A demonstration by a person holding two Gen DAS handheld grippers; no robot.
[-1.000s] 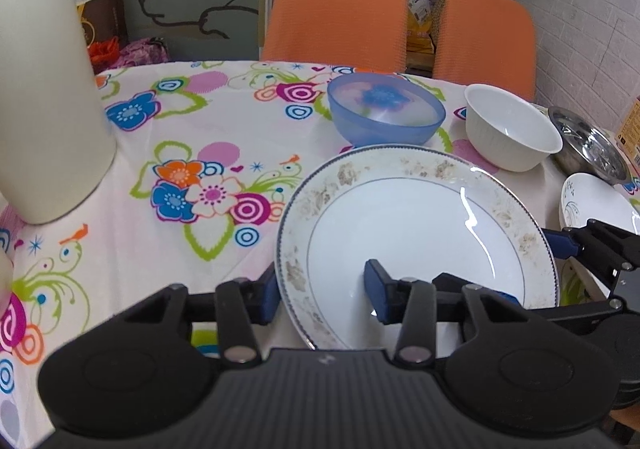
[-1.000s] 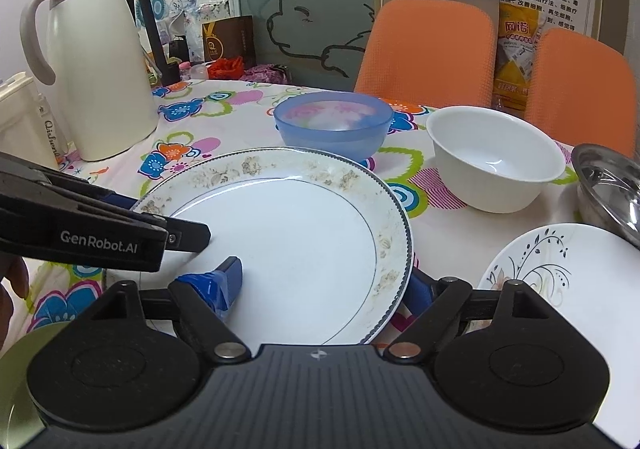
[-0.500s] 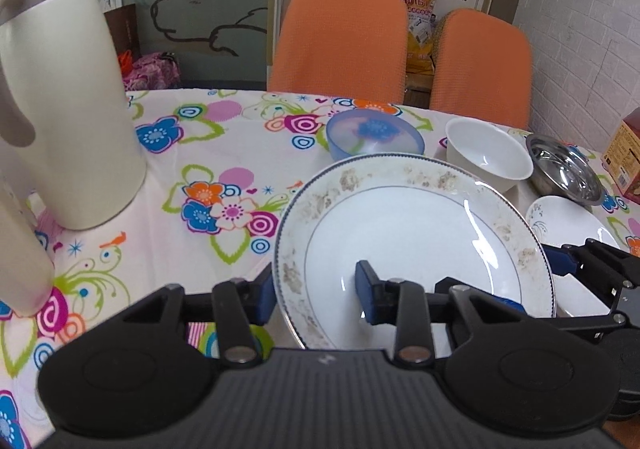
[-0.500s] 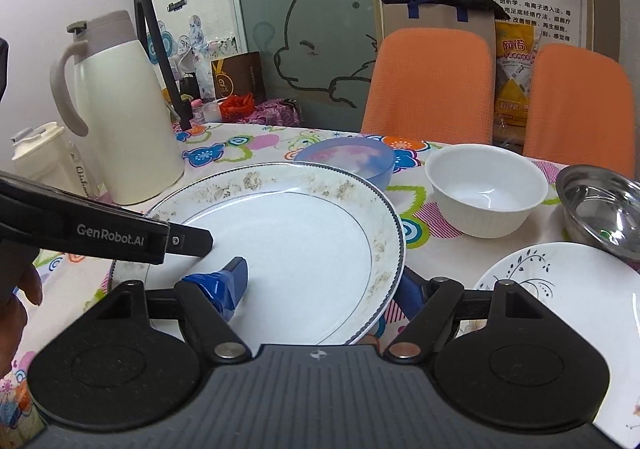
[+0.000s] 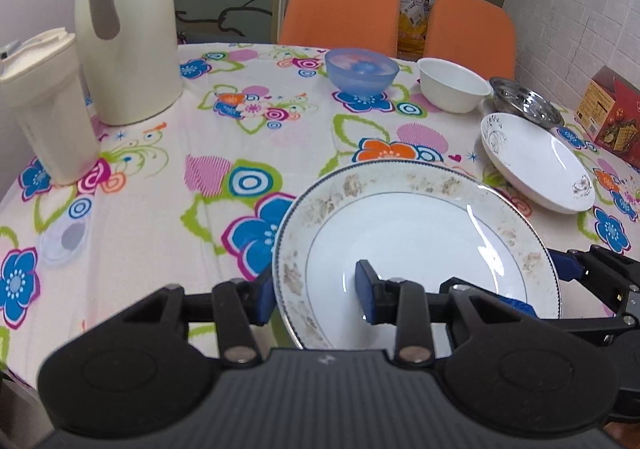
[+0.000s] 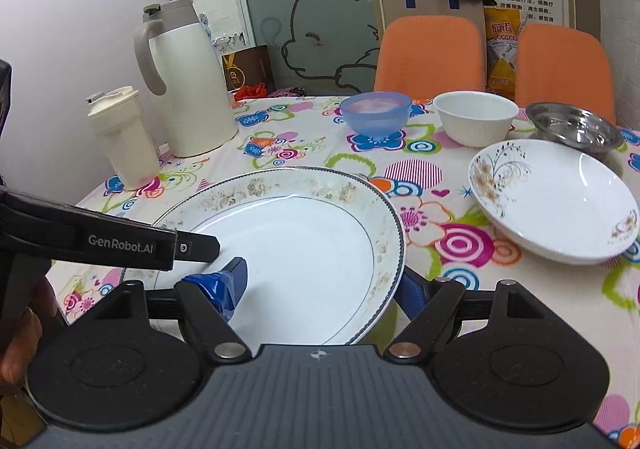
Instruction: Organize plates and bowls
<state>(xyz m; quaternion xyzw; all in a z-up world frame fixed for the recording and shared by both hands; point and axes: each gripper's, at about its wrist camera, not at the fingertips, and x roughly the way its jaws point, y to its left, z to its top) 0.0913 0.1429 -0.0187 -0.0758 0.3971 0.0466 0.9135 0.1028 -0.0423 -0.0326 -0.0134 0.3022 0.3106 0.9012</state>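
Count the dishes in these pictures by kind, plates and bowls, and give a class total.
Plates: 2, the large gold-rimmed plate held in the grippers and the floral plate on the tablecloth.
Bowls: 3, the blue bowl, the white bowl and the steel bowl.
Total: 5

The gold-rimmed plate [image 5: 416,233], gripped by both grippers, now sits far nearer than before, well clear of the blue bowl [image 5: 362,71] and white bowl [image 5: 454,89].
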